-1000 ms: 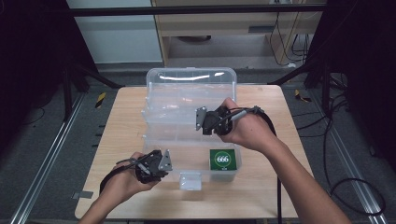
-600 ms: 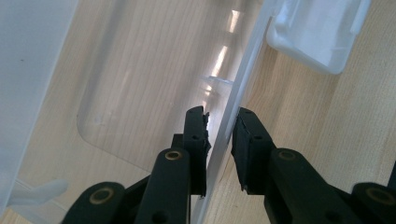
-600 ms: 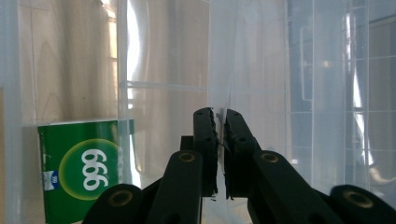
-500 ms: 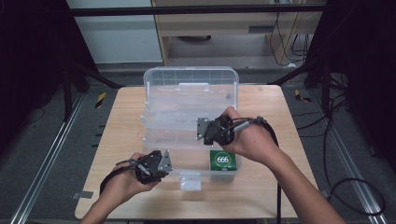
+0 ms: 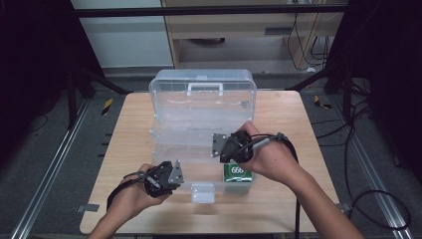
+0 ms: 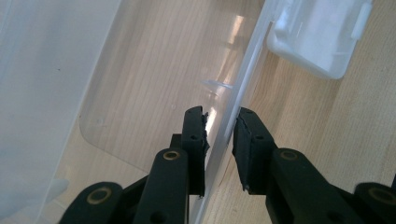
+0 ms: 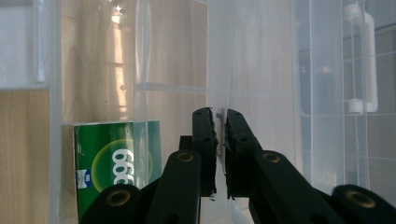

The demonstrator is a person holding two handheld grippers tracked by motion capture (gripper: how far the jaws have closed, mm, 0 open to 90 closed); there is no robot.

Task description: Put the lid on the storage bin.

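A clear plastic tiered box (image 5: 199, 112) stands open on the wooden table (image 5: 129, 129), its lid with a white handle (image 5: 205, 88) tipped back. A green packet marked 666 (image 5: 239, 174) lies in the front right compartment, seen through the clear walls as the green packet (image 7: 116, 163). My left gripper (image 5: 171, 175) grips the box's front wall (image 6: 243, 74), one jaw on each side. My right gripper (image 5: 219, 145) hangs above the packet, its jaws nearly together on a thin clear tray wall (image 7: 219, 70).
A white latch (image 5: 203, 191) juts from the box's front edge, close to the right of my left gripper; it is the white latch (image 6: 322, 37). Bare tabletop lies left and right of the box. Dark frames and cables surround the table.
My right gripper has moved toward the person and lower, from the box's middle to just above the green packet, still holding the clear tray wall. The left gripper has stayed put.
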